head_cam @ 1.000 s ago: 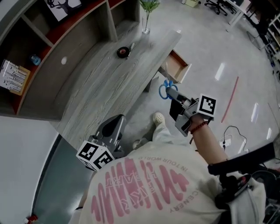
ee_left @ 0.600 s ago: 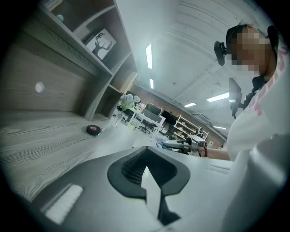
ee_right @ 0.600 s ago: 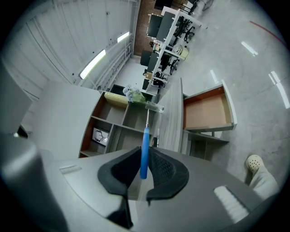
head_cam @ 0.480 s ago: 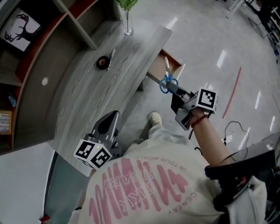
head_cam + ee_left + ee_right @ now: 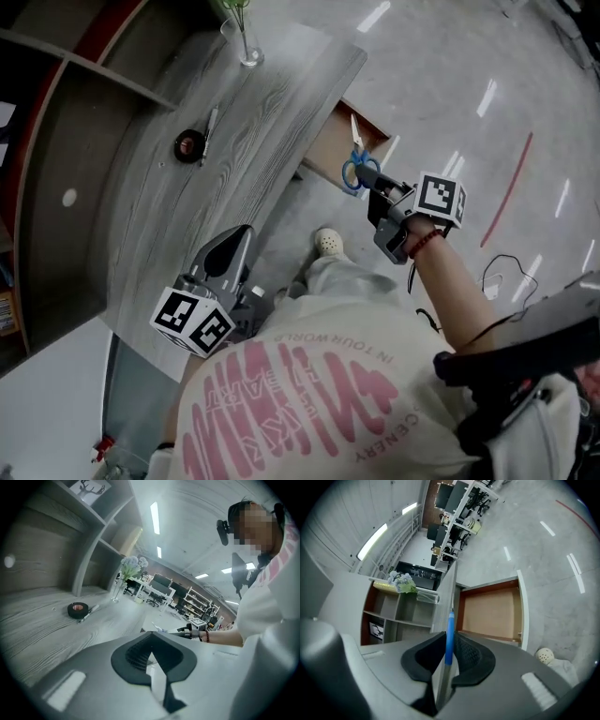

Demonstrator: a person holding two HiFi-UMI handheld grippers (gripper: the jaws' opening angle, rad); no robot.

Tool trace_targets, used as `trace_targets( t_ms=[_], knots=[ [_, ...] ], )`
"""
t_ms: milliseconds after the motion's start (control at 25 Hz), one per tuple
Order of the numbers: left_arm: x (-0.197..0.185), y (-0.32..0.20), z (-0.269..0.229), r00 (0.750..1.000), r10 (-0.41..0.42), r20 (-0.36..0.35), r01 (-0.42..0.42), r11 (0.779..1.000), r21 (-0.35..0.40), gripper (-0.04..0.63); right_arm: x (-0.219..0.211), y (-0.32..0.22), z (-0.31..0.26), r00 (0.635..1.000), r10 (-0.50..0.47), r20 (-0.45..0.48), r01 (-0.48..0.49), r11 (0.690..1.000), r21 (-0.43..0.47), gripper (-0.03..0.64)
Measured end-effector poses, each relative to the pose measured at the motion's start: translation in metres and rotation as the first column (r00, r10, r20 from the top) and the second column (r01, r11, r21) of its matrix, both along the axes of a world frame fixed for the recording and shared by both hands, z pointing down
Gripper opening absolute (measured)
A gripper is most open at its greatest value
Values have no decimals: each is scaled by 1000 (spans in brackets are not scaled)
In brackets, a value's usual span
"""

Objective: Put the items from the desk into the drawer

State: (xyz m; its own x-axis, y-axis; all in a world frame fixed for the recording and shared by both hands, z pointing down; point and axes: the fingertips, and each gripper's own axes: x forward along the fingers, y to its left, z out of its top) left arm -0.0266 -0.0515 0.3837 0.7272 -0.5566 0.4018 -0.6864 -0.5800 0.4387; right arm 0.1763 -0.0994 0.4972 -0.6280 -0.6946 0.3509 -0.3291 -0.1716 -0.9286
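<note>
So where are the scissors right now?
In the head view, the blue-handled scissors are right of centre, clamped in the right gripper, with their blades by the open drawer at the desk's edge.

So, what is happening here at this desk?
A person is clearing the desk with handheld tongs. The right tongs grip blue-handled scissors and hold them at the open drawer, not yet released. The left tongs are shut and empty, low by the desk's near edge. A roll of black tape and a pen lie on the desk.
</note>
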Motion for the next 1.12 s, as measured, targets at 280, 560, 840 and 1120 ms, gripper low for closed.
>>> trace_targets(
  t_ms=[280, 560, 840, 1120],
  knots=[
    [6, -23, 30, 995, -54, 83, 60, 996, -63, 17, 6, -39, 57, 989, -132, -71, 126, 988, -87, 52],
    [-4, -35, 42, 987, -115, 111, 126, 987, -95, 17, 1, -62, 97, 976, -185, -113, 165, 973, -162, 52],
    [-3, -46, 50, 982, -123, 144, 139, 985, -103, 17, 6, -86, 126, 959, -208, -195, 165, 963, -213, 52],
    [-1, -58, 41, 974, -170, 148, 180, 982, -59, 17, 14, -86, 152, 894, -250, -372, 144, 946, -290, 52]
  ],
)
